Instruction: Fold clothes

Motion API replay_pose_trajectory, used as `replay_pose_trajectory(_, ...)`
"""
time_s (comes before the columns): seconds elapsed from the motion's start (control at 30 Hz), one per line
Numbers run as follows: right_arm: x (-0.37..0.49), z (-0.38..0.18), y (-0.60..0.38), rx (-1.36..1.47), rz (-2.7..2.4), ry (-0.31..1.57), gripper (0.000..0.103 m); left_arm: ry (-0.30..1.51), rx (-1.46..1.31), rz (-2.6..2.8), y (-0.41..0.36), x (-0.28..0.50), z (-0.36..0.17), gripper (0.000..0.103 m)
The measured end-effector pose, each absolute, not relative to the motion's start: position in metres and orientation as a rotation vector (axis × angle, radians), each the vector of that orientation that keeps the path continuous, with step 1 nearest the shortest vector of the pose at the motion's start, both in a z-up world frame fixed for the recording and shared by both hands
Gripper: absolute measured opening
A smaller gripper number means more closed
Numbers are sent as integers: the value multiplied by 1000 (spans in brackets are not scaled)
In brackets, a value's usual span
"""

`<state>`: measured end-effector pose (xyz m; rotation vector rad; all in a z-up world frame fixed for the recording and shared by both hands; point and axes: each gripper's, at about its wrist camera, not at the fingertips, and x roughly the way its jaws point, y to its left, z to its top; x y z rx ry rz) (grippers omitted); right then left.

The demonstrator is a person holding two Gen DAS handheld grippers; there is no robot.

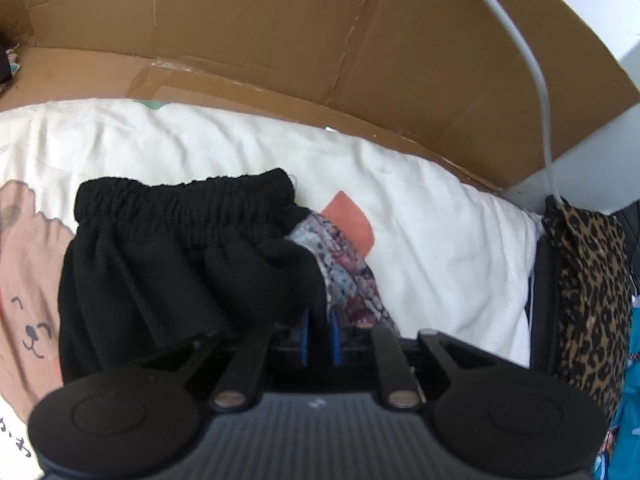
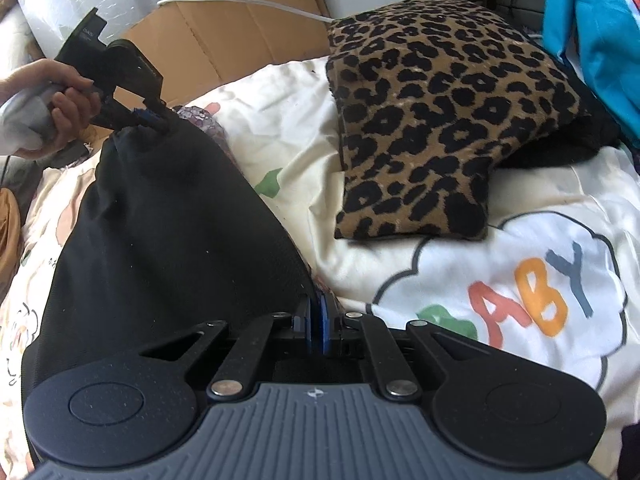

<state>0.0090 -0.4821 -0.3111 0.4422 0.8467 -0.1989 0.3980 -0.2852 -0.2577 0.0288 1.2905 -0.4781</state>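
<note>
Pinching black cloth between its blue pads, the right gripper (image 2: 319,330) is clenched on the near edge of the black garment (image 2: 160,232), with no gap showing between the jaws. The left gripper (image 1: 320,330) sits at the far corner of the same piece; its blue pads stand a little apart with black fabric bunched over and between them, so whether it is truly grasping or just letting go cannot be told. In the right wrist view that gripper meets the cloth at its upper end, held by a hand (image 2: 60,100).

The garment lies on the printed bed cover (image 2: 540,280), its long axis running from the right jaws away toward the left ones. Its gathered elastic waistband (image 1: 184,200) lies beyond the left jaws, toward the cardboard sheet (image 1: 280,40). A floral patterned piece (image 1: 348,268) peeks out from under the black cloth on one side. A folded leopard-print garment (image 2: 440,112) rests well apart to the right.

Judging by this, the next fold runs along that axis, end to end, and the right hand has the surer hold.
</note>
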Motion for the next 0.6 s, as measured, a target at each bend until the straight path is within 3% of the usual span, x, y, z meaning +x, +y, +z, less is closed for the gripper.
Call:
replay_pose_trajectory(0.03, 6, -311, -482, 445, -202, 847, 4, 1294, 18, -474, -285, 400, -259, 28)
replay_pose_trajectory(0.1, 0, -310, -483, 452, -208, 848, 4, 1304, -20, -459, -283, 404, -260, 33)
replay_pose_trajectory(0.33, -16, -311, -482, 470, -220, 855, 4, 1362, -124, -395, -278, 420, -269, 33)
replay_pose_trajectory(0.4, -18, -313, -480, 454, -219, 860, 4, 1377, -141, -368, -278, 423, -272, 24)
replay_pose_trajectory(0.43, -19, -314, -479, 445, -219, 863, 4, 1370, -135, -363, -278, 423, -270, 10)
replay_pose_trajectory(0.47, -20, -314, -478, 437, -219, 865, 4, 1363, -129, -358, -279, 422, -268, 3)
replay_pose_trajectory(0.6, -21, -314, -479, 448, -231, 873, 3, 1323, -83, -383, -283, 417, -253, 3)
